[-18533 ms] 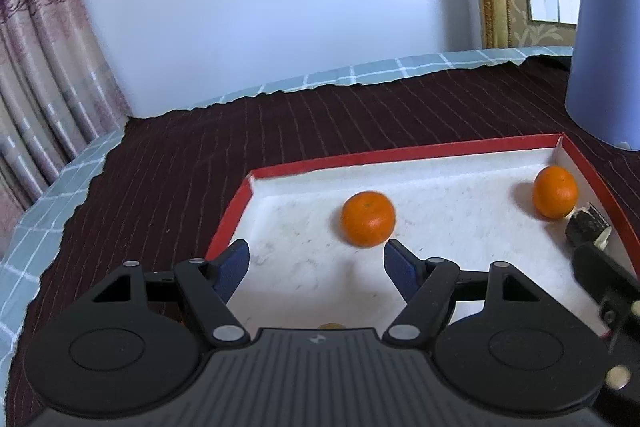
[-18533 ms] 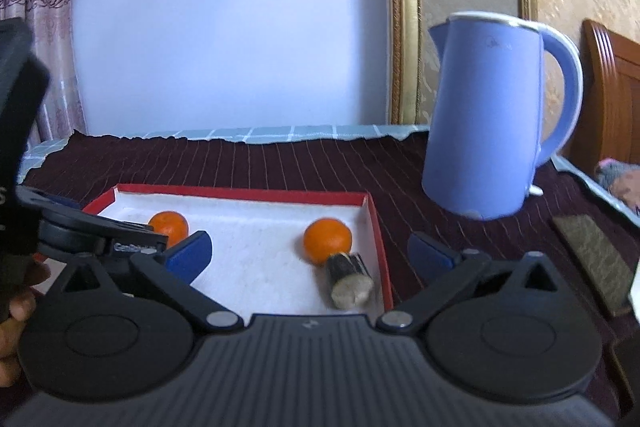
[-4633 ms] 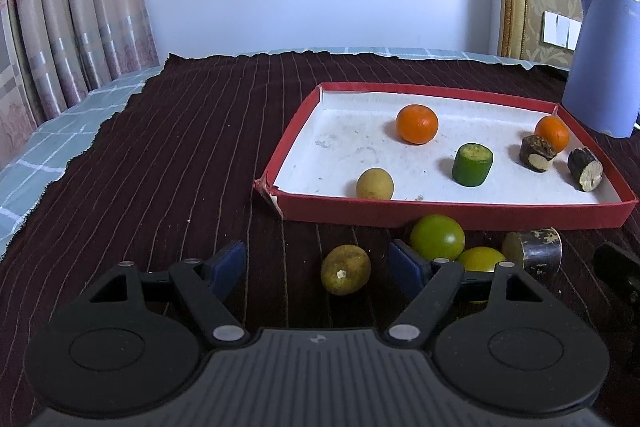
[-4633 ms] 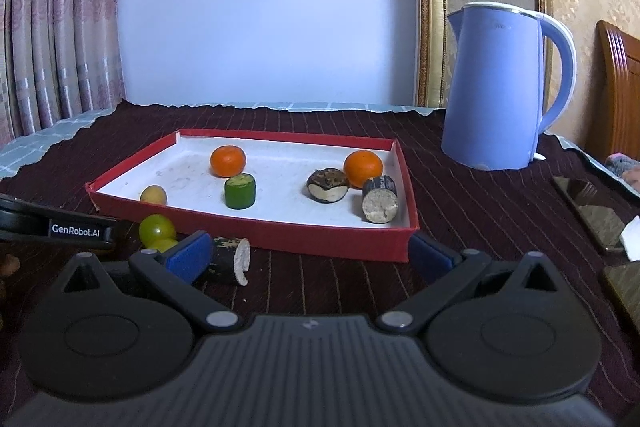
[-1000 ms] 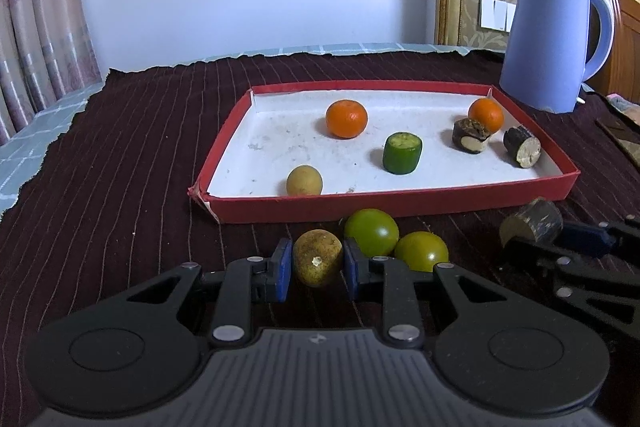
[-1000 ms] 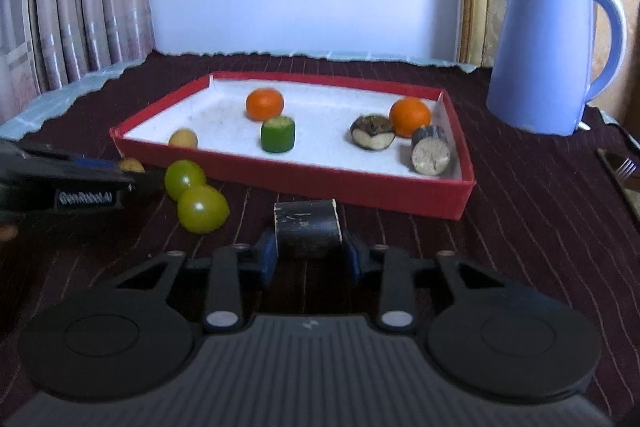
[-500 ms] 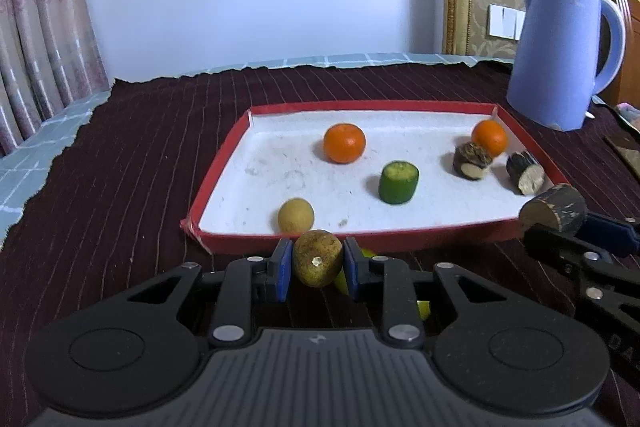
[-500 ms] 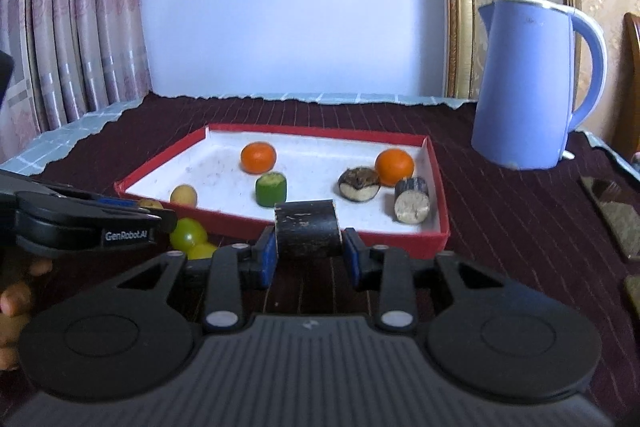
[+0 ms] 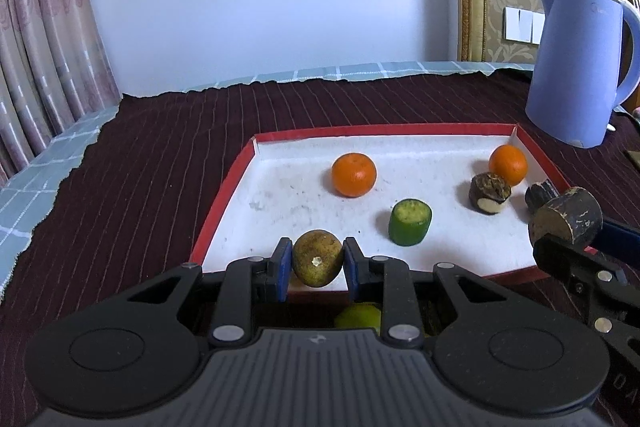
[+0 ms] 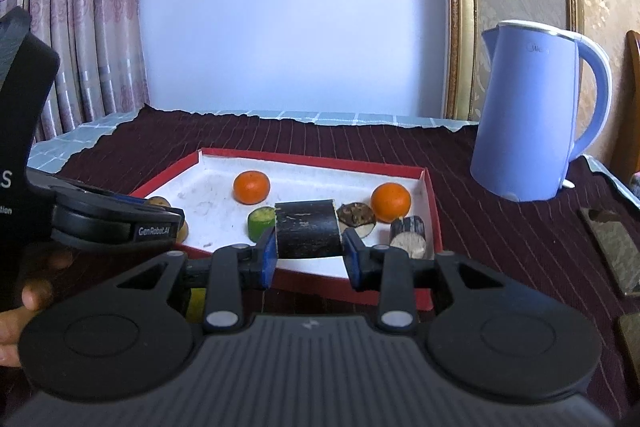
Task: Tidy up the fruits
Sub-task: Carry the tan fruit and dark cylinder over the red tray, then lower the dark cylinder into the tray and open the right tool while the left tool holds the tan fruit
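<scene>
left gripper (image 9: 317, 269) clamps brown fruit (image 9: 317, 257); right gripper (image 10: 307, 251) clamps dark chunk (image 10: 307, 229)

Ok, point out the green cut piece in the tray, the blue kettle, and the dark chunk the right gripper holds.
green cut piece (image 9: 409, 223): left wrist view, on its green side wall.
blue kettle (image 10: 524, 123): right wrist view, middle of its body.
dark chunk (image 10: 307, 229): right wrist view, on its dark curved skin.

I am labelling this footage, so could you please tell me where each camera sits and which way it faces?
Left wrist: sits on the left tongs, looking forward over the red tray; its blue pads grip a brownish-yellow fruit.
Right wrist: sits on the right tongs, facing the tray's right half; it grips a dark cylinder piece, with the person's fingers at left.
Shared: tray, both oranges, green piece, blue kettle.
</scene>
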Tool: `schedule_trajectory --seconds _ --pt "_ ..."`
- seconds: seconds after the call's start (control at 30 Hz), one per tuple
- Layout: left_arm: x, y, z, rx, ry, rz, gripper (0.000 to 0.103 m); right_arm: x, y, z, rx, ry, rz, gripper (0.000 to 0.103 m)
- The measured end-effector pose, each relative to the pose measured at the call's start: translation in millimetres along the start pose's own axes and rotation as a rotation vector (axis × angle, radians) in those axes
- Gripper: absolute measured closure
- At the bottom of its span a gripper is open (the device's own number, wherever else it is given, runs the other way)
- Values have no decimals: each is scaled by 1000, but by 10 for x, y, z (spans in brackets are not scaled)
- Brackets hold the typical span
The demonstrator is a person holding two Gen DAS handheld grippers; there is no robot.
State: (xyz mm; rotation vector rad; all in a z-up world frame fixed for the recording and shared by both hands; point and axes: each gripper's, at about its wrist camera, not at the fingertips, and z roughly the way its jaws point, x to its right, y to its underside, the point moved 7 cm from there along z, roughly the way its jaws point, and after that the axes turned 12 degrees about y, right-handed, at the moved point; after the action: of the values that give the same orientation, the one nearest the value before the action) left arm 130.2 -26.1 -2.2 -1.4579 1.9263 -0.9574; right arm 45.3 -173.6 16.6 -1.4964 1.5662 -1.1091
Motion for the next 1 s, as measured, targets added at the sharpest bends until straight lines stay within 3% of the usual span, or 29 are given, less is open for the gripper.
schedule_trajectory --seconds 1.0 --pt "-16 -219 368 -53 -32 3 77 16 -198 299 -10 -3 -5 70"
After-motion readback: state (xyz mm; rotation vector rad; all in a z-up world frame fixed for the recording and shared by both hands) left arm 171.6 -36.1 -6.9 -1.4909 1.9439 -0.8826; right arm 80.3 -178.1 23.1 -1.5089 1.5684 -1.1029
